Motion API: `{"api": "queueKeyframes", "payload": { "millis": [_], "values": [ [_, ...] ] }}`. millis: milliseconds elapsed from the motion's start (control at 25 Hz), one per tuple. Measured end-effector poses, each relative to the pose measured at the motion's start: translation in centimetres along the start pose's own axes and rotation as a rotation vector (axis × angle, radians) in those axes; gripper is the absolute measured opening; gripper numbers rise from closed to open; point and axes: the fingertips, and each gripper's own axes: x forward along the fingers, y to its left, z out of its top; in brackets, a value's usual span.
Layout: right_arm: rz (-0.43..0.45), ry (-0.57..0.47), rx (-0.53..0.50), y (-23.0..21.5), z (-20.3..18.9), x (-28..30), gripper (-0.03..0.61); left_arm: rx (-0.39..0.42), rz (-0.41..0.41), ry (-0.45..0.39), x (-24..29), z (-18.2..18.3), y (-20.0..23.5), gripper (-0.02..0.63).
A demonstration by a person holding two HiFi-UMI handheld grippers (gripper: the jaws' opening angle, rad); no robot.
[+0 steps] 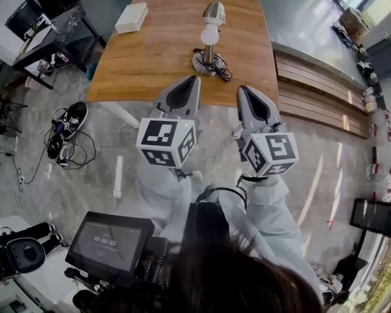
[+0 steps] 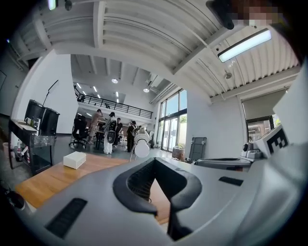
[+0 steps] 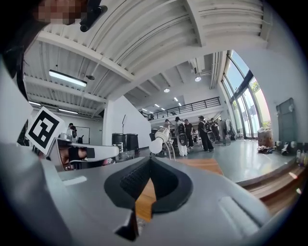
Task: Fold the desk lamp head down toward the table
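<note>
The desk lamp [image 1: 211, 33] stands on the wooden table [image 1: 153, 61], near its front edge. It has a round base with a coiled black cord, a silver head and a bare white bulb. My left gripper [image 1: 194, 78] is shut and empty, its tip at the table's front edge just left of the lamp base. My right gripper [image 1: 242, 90] is also shut and empty, a little short of the edge to the lamp's right. The left gripper view shows the lamp's bulb [image 2: 142, 150] just above the closed left gripper [image 2: 154, 161]. In the right gripper view, the lamp [image 3: 158, 141] is right above the closed right gripper [image 3: 150, 159].
A white box [image 1: 132, 17] lies at the table's far left, and the same white box [image 2: 74, 159] shows in the left gripper view. Shoes and cables [image 1: 67, 131] are on the floor at left. A wooden stepped platform [image 1: 317, 92] runs along the right. Several people [image 2: 110, 132] stand far behind.
</note>
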Motion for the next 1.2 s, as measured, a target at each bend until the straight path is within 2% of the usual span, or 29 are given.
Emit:
{"api": "queueKeyframes", "payload": {
  "millis": [320,480,640,920,1000,1080,1200],
  "values": [
    [-0.022,0.103,0.046,-7.0,-4.0,9.6,0.002,-0.061,-0.029,0.074,9.5,-3.1,6.9,0.002],
    [0.036,0.164,0.063,-10.3,-6.0,14.7,0.002,-0.096,-0.05,0.115,14.7,-3.7,10.3,0.002],
    [0.122,0.208,0.066,-13.5,-8.1,19.5,0.002,-0.117,-0.073,0.115,19.8,-2.9,12.8,0.002],
    [0.326,0.273,0.023,-15.1,-11.5,26.5,0.03,-0.07,-0.251,0.18,25.4,-3.5,13.5,0.002],
    [0.368,0.279,0.013,-15.1,-12.1,27.7,0.063,-0.049,-0.319,0.187,25.9,-3.5,13.0,0.002],
    [0.402,0.302,0.005,-14.9,-12.9,28.8,0.129,-0.059,-0.388,0.184,26.2,-3.3,12.9,0.006],
    [0.435,0.327,-0.027,-15.0,-13.9,31.3,0.145,-0.083,-0.455,0.18,27.5,-3.0,13.9,0.036]
  ]
}}
